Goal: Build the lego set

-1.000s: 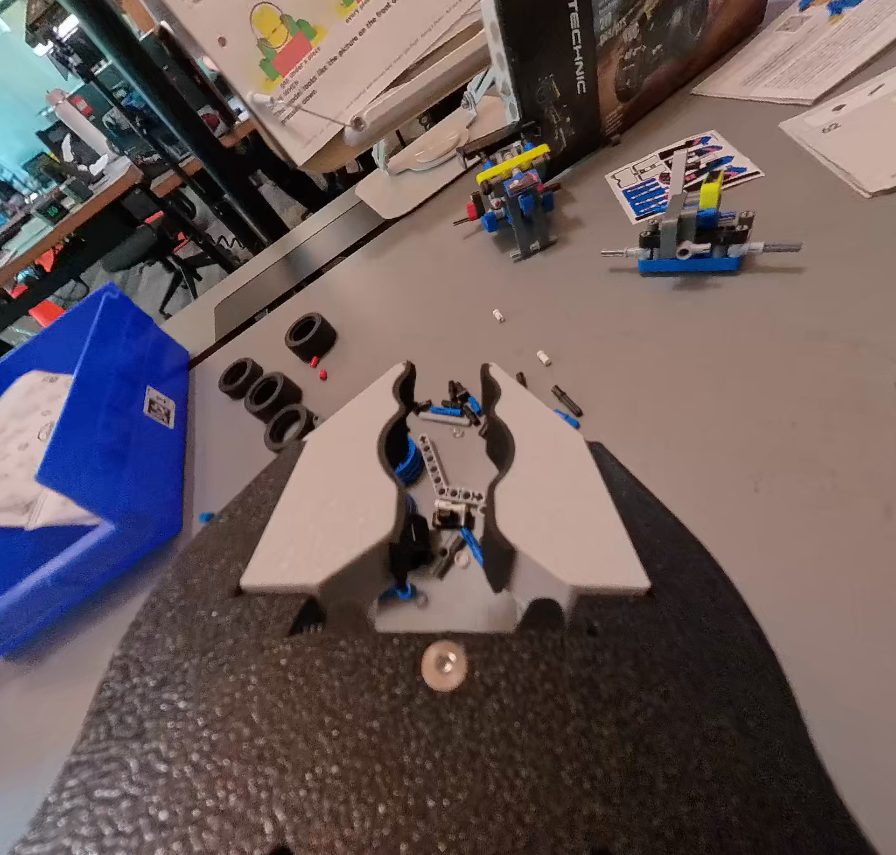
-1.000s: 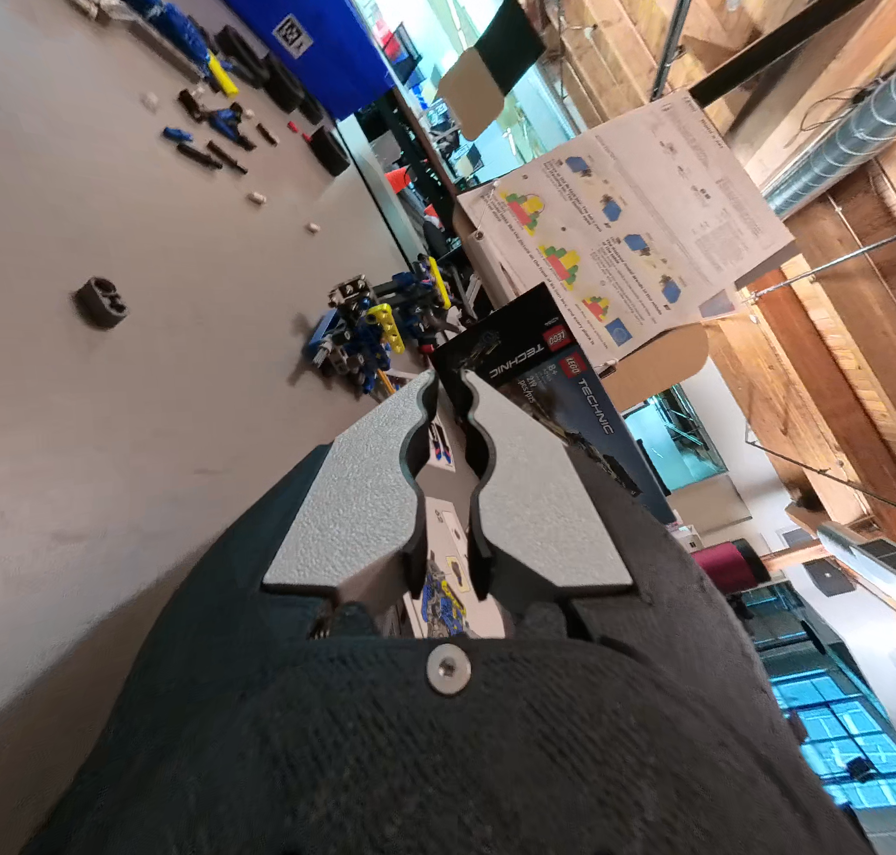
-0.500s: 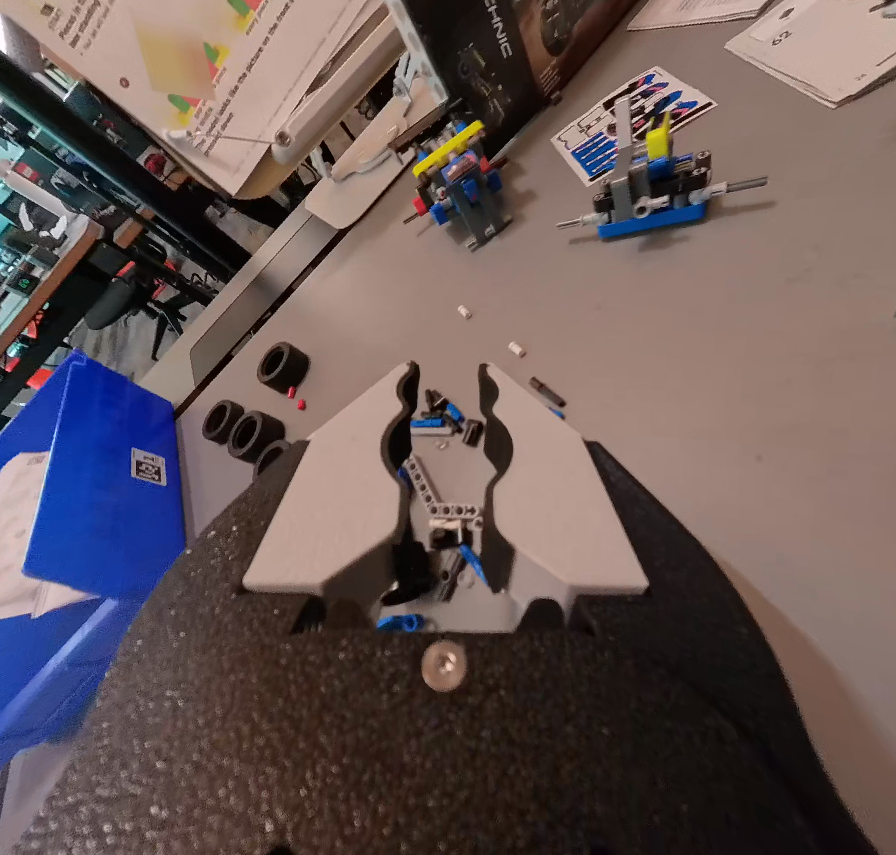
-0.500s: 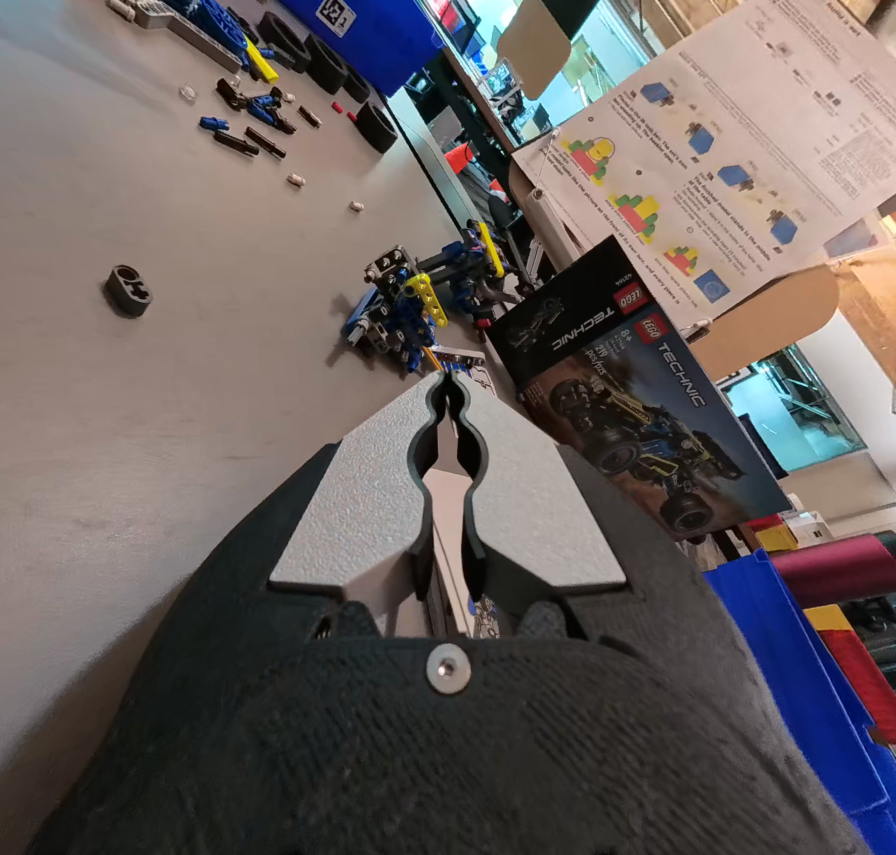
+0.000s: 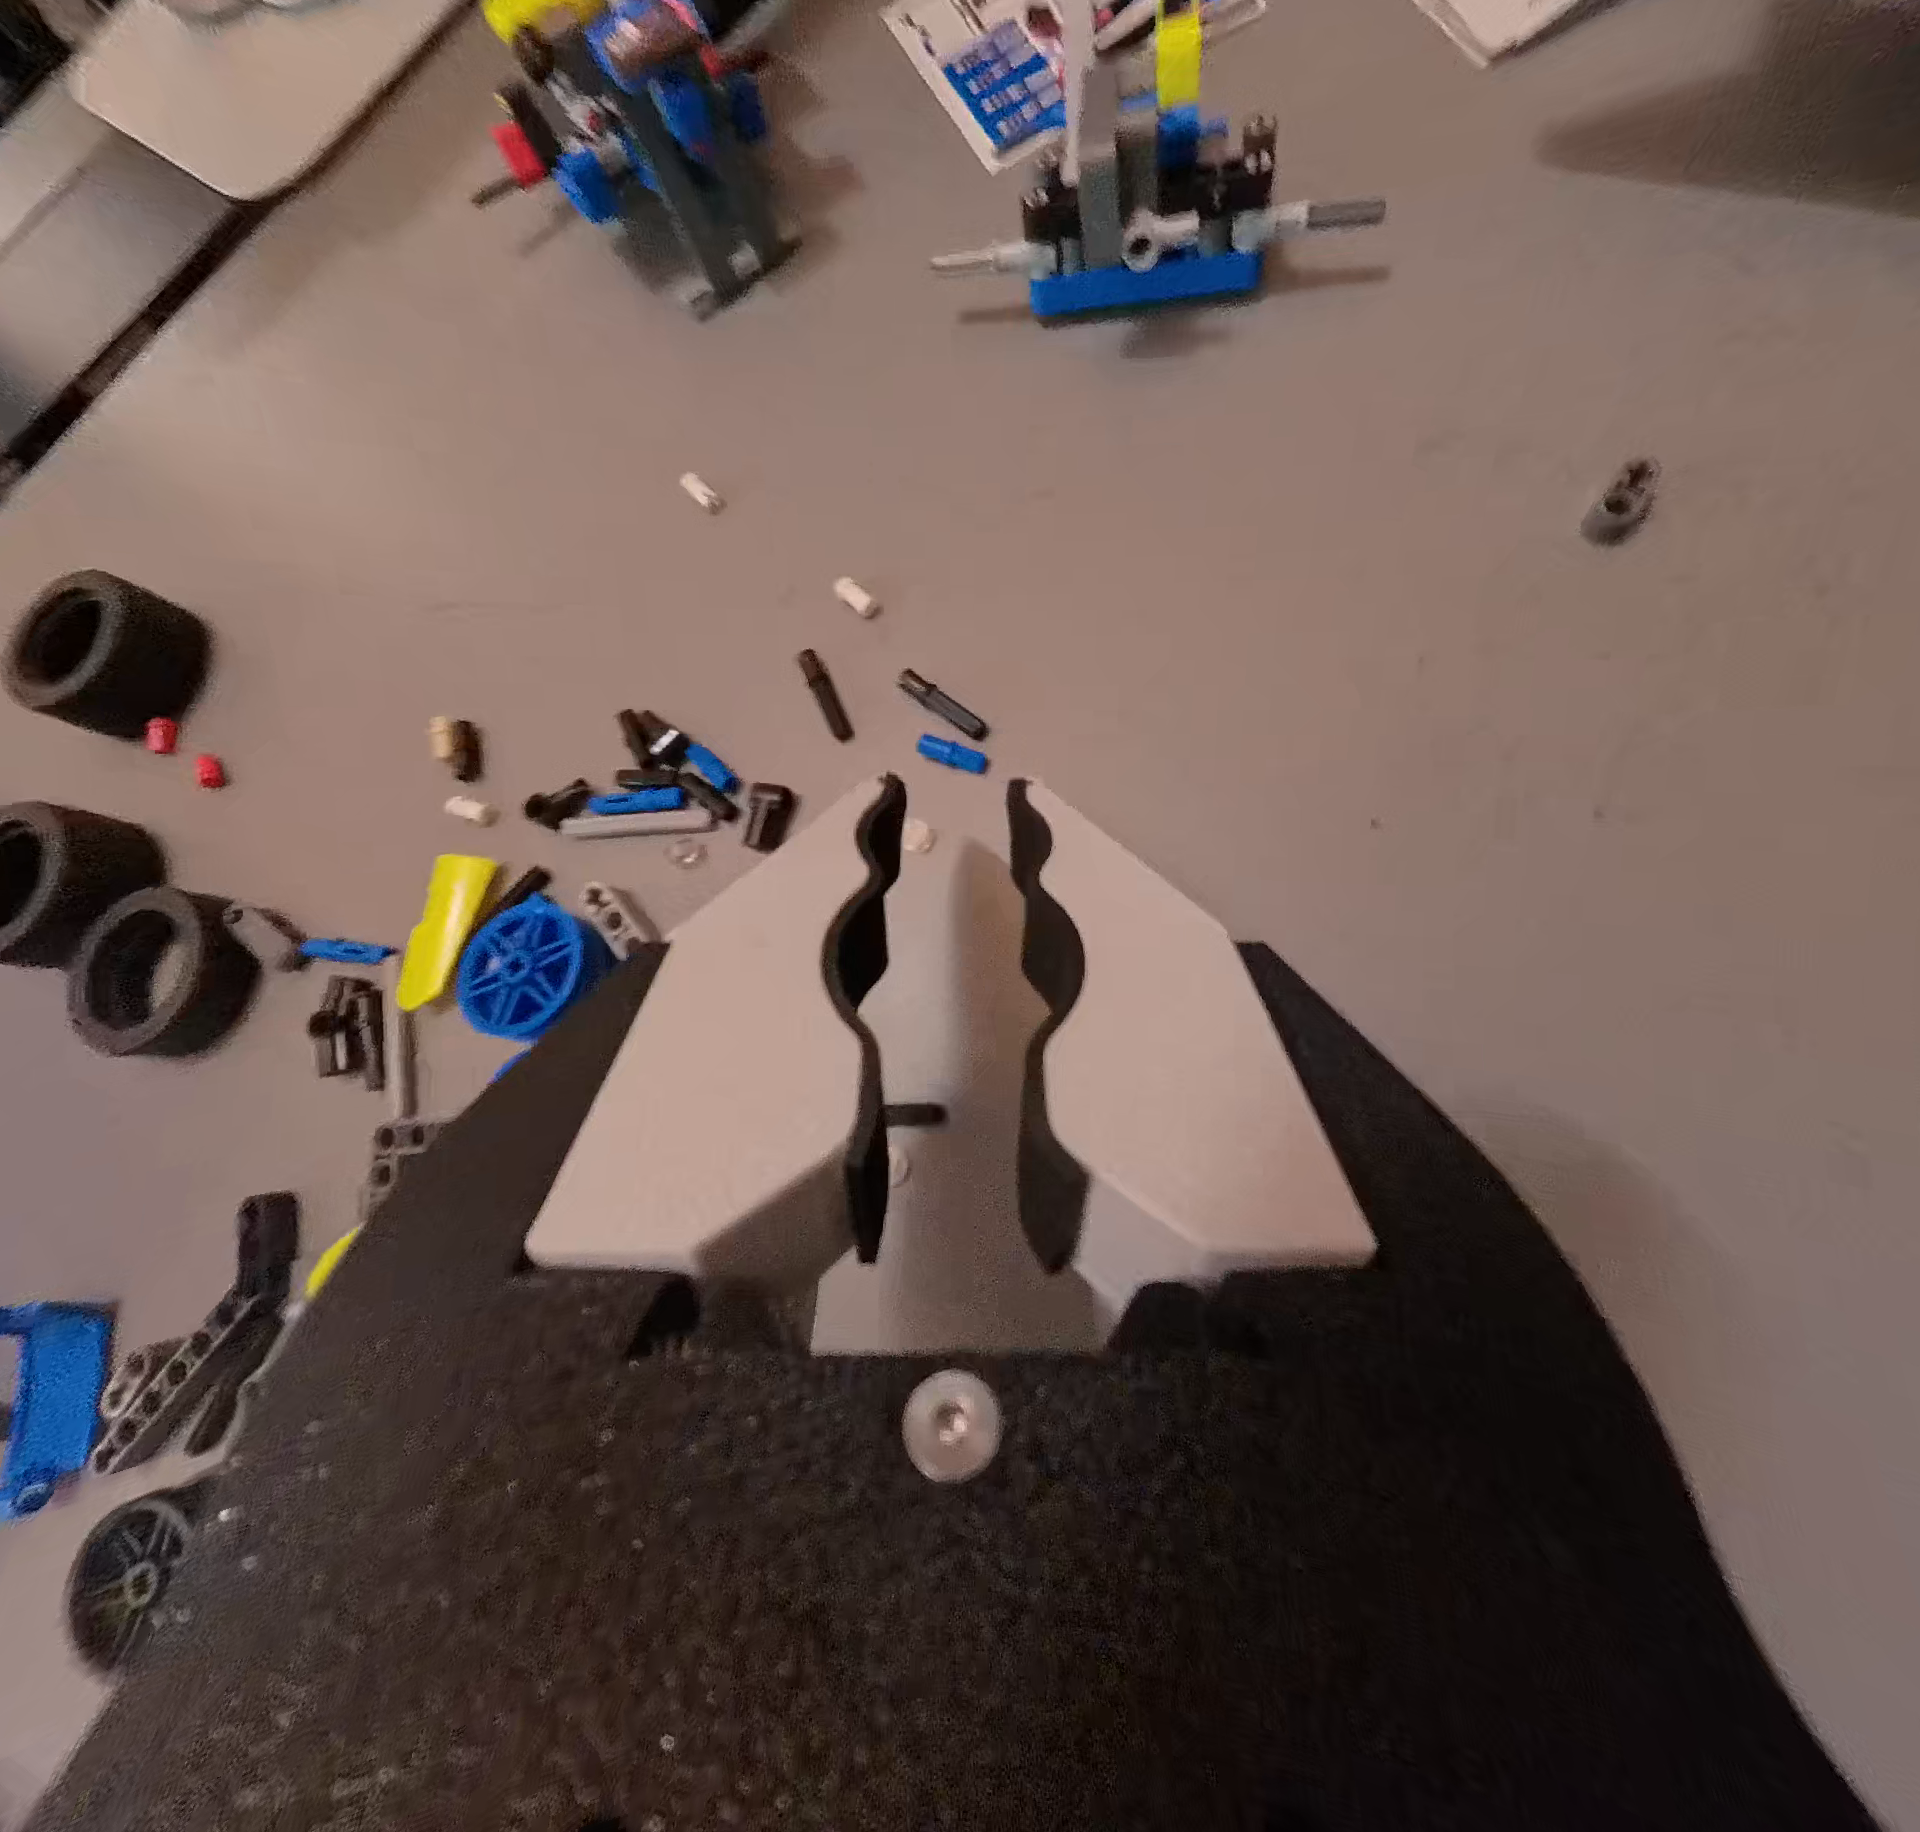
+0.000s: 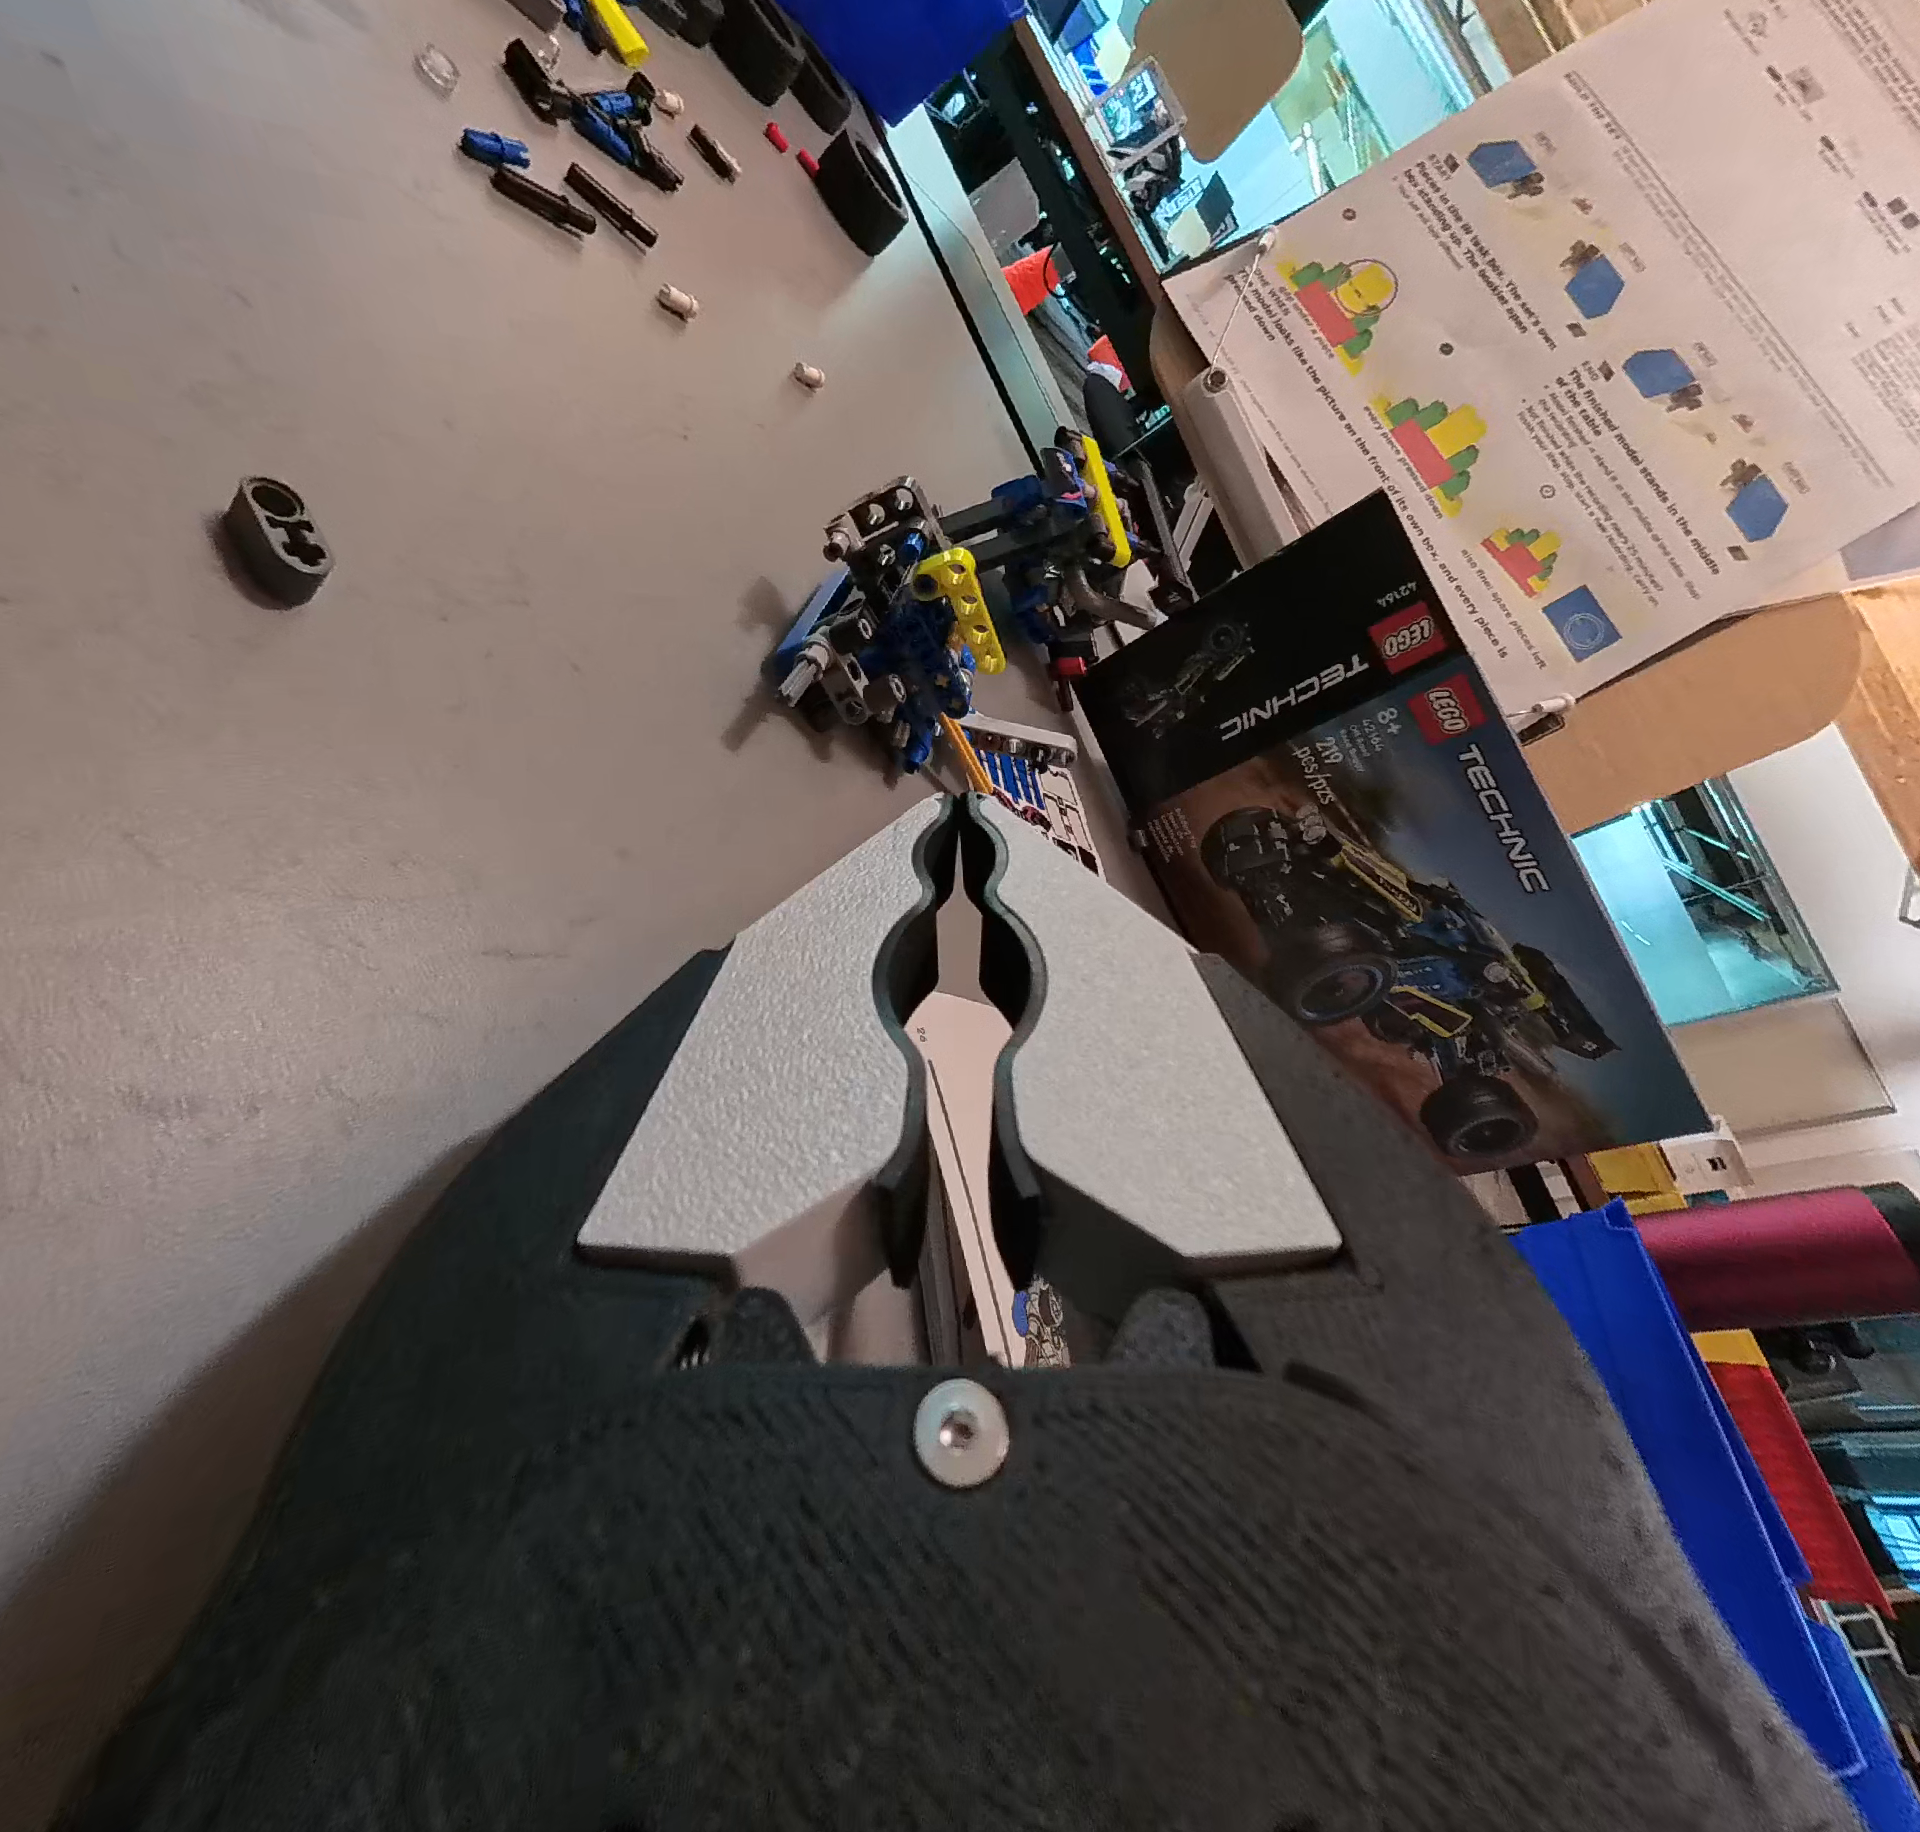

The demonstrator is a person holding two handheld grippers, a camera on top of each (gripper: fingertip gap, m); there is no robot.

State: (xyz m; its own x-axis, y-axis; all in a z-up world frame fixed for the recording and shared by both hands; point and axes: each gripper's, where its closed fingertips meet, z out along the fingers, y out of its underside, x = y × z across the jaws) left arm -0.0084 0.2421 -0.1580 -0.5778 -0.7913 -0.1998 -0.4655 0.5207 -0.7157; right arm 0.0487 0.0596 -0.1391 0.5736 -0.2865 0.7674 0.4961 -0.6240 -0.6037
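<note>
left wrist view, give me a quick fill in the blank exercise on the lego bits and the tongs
1. The left tongs are ____, with nothing between the fingers.
2. The spoked wheel hub beside the yellow panel is ____ in colour.
3. The two tiny studs beside the black tyre are ____.
4. In the right wrist view, the right tongs are ____.

Missing words: open; blue; red; shut

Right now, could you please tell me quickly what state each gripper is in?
Left gripper: open, holding nothing.
Right gripper: shut at the tips, nothing seen between them.
</note>
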